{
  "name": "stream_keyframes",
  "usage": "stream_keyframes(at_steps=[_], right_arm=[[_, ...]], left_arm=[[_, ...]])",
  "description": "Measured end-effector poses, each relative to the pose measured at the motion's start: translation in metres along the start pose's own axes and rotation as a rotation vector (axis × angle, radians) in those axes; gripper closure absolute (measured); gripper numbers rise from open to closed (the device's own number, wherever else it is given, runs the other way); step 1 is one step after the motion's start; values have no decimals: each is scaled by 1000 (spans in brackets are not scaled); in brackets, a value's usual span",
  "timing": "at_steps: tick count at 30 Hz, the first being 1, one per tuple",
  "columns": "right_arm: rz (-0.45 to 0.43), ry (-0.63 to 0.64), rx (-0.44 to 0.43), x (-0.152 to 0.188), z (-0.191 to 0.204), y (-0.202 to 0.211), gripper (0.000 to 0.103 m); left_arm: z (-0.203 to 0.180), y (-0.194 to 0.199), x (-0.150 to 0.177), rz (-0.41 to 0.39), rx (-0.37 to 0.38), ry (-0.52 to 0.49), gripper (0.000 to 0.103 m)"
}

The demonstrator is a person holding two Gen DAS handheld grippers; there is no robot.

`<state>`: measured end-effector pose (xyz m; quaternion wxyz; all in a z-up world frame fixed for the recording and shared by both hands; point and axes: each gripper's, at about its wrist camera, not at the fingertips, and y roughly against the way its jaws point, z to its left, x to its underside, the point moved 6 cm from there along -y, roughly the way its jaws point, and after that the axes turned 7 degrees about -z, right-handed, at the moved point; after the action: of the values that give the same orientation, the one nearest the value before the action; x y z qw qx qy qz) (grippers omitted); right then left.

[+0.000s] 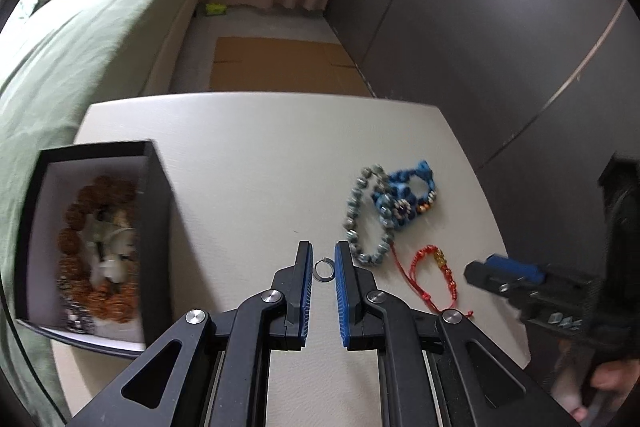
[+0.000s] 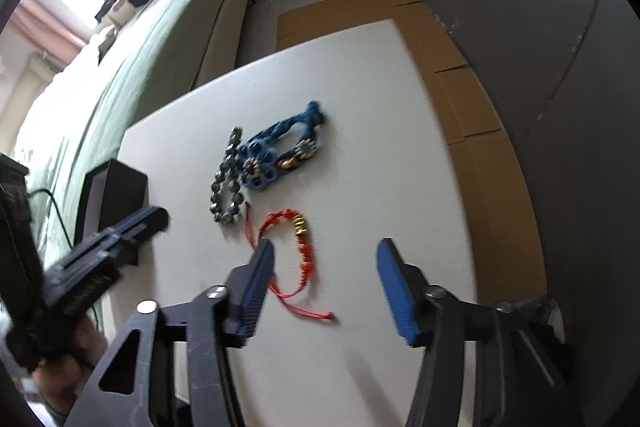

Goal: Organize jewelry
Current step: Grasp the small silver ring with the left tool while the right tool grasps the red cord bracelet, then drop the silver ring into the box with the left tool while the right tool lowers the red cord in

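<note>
The left gripper (image 1: 323, 261) points steeply down over the white table (image 1: 248, 155). Its jaws are nearly closed, and a small silver ring (image 1: 323, 270) sits between the two blue pads, clamped near the tips. The ring's opening faces the camera.

The right gripper (image 2: 326, 259) has its jaws apart and holds nothing. In the right wrist view, a red cord bracelet (image 2: 298, 259) lies on the table between the two fingers. The left finger overlaps the bracelet's near edge; whether it touches the cord cannot be told. The right finger stands well clear of the bracelet. The cord's loose ends trail toward the camera.

Beyond the red cord bracelet lie a grey bead bracelet (image 1: 362, 217) and a blue knitted bracelet (image 1: 404, 193). These two touch each other.

A black box (image 1: 156, 227) with a white lining stands at the left edge of the table. It contains a brown bead bracelet (image 1: 86, 203) and other pieces that are too blurred to identify.
</note>
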<state>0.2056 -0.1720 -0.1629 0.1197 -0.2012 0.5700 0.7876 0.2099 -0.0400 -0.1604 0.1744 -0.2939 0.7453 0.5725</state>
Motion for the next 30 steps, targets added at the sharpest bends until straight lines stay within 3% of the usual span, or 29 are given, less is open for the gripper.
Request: stream_keyframes(at_steps=[3, 7, 13, 17, 22, 30], right_arm=[[14, 31, 30, 2, 8, -10, 70], [19, 58, 65, 3, 14, -17, 73], [18, 130, 136, 4, 26, -30, 93], [-3, 136, 138, 4, 33, -29, 94], [-62, 111, 97, -3, 41, -13, 94], [-165, 46, -51, -16, 67, 17, 94]], left_arm=[[13, 11, -5, -21, -8, 24, 92], [25, 27, -11, -51, -3, 55, 92], [48, 53, -20, -106, 1, 113, 92], [67, 68, -23, -129, 1, 160, 92], [88, 80, -26, -158, -15, 209, 92], [115, 81, -28, -166, -30, 267, 92]])
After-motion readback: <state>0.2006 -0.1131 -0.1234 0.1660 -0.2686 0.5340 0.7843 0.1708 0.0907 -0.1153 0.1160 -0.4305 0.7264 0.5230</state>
